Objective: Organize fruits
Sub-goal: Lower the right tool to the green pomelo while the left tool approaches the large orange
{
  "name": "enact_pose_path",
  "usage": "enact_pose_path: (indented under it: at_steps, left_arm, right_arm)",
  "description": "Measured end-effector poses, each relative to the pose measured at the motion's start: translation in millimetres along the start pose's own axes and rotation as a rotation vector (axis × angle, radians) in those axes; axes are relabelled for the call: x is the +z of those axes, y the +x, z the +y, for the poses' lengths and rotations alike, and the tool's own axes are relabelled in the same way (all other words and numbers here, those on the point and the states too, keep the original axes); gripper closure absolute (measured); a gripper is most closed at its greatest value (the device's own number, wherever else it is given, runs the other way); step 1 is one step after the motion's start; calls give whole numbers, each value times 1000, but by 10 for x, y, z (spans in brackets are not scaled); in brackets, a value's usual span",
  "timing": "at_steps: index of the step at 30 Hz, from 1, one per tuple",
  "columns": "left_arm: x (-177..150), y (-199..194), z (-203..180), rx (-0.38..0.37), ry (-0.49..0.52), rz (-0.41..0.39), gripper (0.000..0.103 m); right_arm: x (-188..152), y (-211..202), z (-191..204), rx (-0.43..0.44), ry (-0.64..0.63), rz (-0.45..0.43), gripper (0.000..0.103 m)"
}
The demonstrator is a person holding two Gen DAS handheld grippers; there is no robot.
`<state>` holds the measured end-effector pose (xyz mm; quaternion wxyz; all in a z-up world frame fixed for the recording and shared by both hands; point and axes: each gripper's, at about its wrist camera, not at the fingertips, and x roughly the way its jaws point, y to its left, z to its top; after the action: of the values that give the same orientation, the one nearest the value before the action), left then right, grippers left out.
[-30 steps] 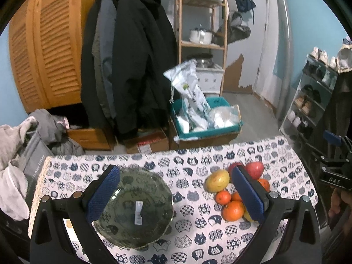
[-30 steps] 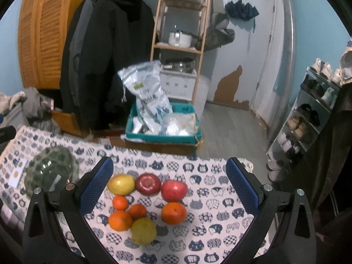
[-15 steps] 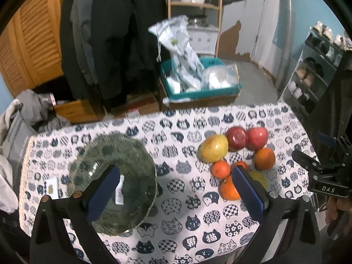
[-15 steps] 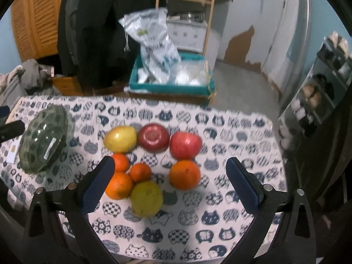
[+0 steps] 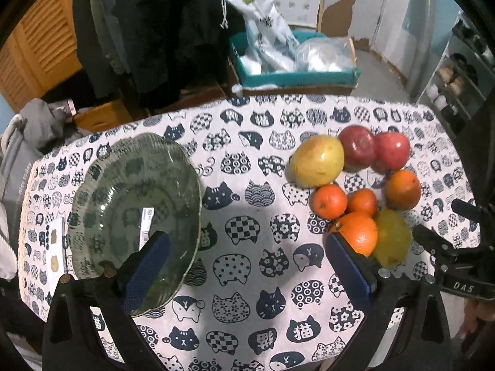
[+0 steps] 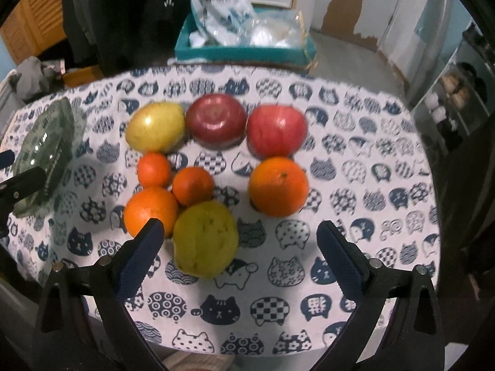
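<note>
A cluster of fruit lies on the cat-print tablecloth [image 6: 355, 167]: a yellow mango [image 6: 156, 130], two red apples [image 6: 216, 120] [image 6: 277, 130], a large orange [image 6: 278, 185], two small tangerines [image 6: 153, 169] [image 6: 192, 185], another orange [image 6: 150, 210] and a yellow-green lemon [image 6: 205, 241]. My right gripper [image 6: 236, 253] hangs open above the table's near edge, the lemon just inside its left finger. A green glass bowl [image 5: 133, 198] stands empty to the left. My left gripper [image 5: 247, 266] is open over the cloth between bowl and fruit [image 5: 318, 160].
Beyond the table's far edge a teal box [image 5: 294, 74] with plastic bags sits on the floor. Dark coats hang at the back left beside a wooden louvred door [image 5: 37, 46]. A shoe rack [image 5: 458, 74] stands to the right. Grey clothing [image 5: 34, 130] is heaped at the table's left.
Both grippers have tilted down and moved in over the table, so bowl and fruit look larger and closer. Both stayed open. Nothing on the table has moved.
</note>
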<state>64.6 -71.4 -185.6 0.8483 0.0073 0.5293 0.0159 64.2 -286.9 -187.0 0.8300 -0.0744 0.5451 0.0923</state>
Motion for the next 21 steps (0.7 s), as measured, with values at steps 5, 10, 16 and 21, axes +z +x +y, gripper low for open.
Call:
enact_pose_path:
  at_steps: [5, 10, 16, 21]
  left_arm:
    - [-63, 124, -93, 20, 23, 21, 1]
    - [-118, 280, -107, -6, -7, 64, 1]
    - [-139, 356, -142, -28, 2, 60, 1]
    - [-125, 407, -197, -73, -3, 72, 1]
  right_arm:
    - [-72, 231, 3, 48, 11, 67, 6]
    - [-114, 408, 32, 64, -1, 101, 6]
    - [-120, 593, 60, 109, 12, 130, 15]
    - [-131, 717, 31, 187, 58, 156, 27]
